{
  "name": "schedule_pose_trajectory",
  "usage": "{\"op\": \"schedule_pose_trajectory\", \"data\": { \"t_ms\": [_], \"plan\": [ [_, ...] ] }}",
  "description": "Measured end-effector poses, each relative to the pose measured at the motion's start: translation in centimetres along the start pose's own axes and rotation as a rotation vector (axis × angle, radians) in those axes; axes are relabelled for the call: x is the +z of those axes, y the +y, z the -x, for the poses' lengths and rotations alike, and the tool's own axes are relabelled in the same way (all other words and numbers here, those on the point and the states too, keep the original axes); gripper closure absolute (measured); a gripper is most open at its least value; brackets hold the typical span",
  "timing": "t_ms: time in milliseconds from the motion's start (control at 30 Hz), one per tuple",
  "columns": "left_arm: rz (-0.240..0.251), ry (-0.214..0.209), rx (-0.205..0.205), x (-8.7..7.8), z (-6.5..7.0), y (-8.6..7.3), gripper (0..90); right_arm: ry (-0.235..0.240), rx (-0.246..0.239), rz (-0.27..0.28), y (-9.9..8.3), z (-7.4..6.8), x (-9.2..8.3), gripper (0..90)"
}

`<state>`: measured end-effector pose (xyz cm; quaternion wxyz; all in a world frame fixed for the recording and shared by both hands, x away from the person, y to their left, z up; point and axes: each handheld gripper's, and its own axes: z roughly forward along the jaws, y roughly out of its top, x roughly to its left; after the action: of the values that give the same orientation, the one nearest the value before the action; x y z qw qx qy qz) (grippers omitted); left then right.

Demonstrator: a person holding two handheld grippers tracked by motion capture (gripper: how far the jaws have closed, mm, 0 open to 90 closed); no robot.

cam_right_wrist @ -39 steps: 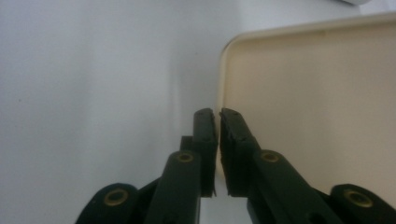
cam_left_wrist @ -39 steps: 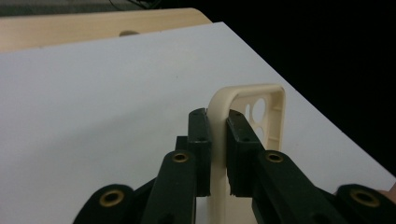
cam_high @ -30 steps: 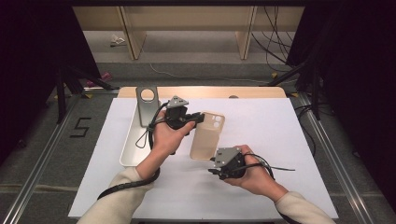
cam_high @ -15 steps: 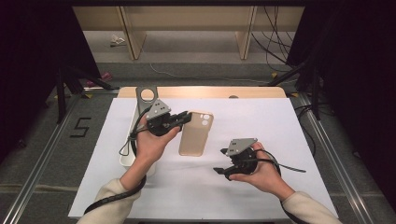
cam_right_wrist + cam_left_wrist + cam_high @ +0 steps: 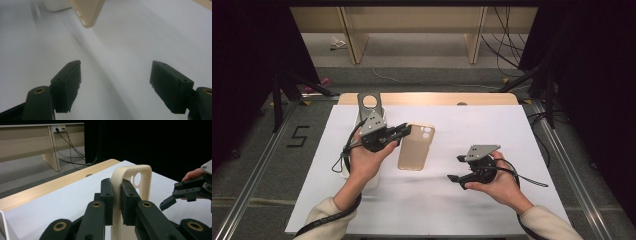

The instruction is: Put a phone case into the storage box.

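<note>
white tray (image 5: 362, 117) | metal plate (image 5: 370, 103), maybe a stand | white table cover (image 5: 492, 130)

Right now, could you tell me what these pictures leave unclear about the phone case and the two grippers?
- Phone case: its lower end, left gripper view, hidden behind the left gripper's clamping jaws.
- Phone case, right gripper view: cut off by the top edge.
- White tray: high view, mostly covered by the left hand.
- Right gripper: jaw gap, high view, too small; the right gripper view shows it open.
</note>
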<state>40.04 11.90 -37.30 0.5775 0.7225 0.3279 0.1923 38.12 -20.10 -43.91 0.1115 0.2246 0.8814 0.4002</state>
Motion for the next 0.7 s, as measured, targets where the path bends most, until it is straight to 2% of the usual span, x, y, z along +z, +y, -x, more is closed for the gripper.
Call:
{"op": "schedule_pose_trajectory", "data": {
  "t_ms": [400,700],
  "plan": [
    [0.019,-0.003,0.013,-0.4,0.1,0.4,81.3,-0.026,0.053,0.029,-1.0,0.7,-1.4,23.5],
    [0.035,0.002,0.022,-0.6,0.1,0.7,81.3,-0.039,0.072,0.036,-1.5,1.0,-1.9,22.8]
  ]
}}
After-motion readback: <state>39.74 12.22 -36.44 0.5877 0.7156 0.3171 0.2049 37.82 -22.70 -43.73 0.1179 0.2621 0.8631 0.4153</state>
